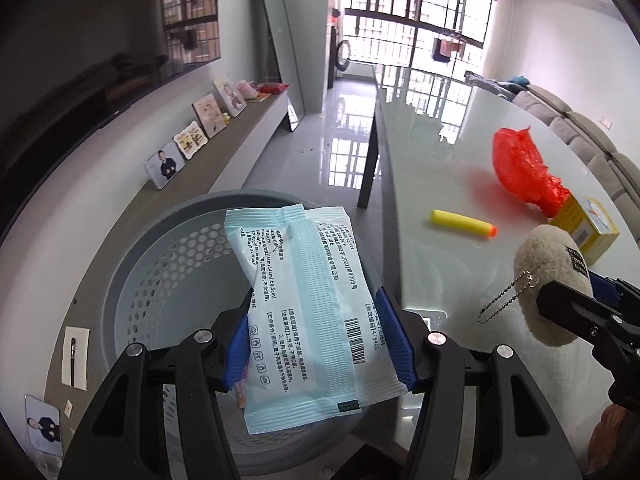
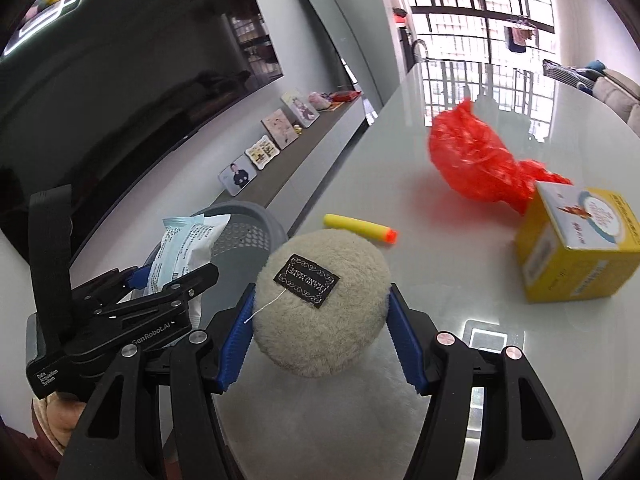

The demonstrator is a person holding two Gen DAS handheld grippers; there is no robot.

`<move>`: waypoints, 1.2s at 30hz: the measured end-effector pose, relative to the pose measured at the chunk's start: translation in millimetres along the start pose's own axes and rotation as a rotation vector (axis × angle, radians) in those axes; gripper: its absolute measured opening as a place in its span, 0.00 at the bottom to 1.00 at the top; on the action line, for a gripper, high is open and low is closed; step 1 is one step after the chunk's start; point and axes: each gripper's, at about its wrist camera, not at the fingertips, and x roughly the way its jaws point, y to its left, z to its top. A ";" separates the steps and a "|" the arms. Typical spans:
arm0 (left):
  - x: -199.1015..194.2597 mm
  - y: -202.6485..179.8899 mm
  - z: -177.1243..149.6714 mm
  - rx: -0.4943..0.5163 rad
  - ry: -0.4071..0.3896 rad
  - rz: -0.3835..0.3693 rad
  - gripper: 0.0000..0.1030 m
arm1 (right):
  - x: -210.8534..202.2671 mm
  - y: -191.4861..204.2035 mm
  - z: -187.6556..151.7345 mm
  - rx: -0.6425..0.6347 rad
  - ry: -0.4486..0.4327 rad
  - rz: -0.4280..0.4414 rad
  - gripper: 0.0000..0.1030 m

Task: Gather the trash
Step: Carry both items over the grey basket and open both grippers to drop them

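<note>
Wipes packet [image 1: 308, 312] (left gripper [image 1: 320, 344] clamps it) hangs over grey basket [image 1: 160, 280].

Wipes packet [image 1: 304, 312] hides the bin's [image 1: 160, 280] inside; its small print is unreadable

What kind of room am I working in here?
Most likely a home living room: a big wall-mounted TV above a ledge of framed photos, a grey sofa beyond the glossy table.

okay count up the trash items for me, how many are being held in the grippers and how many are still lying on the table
Held in grippers: 2 – wipes packet, plush ball
Lying on table: 3 – foam dart, red bag, yellow box
Total: 5
</note>
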 end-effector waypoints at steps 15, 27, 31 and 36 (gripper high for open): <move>27.8 80.1 -16.7 -0.115 0.056 0.148 0.55 | 86.7 84.4 34.3 -0.152 0.099 0.119 0.59; 33.7 93.6 -23.7 -0.138 0.079 0.183 0.56 | 111.6 85.8 25.9 -0.165 0.150 0.109 0.59; 32.4 96.5 -26.0 -0.143 0.080 0.196 0.66 | 111.6 86.4 24.9 -0.174 0.151 0.101 0.60; 31.6 100.1 -28.6 -0.144 0.084 0.211 0.74 | 111.6 88.5 23.4 -0.183 0.148 0.093 0.67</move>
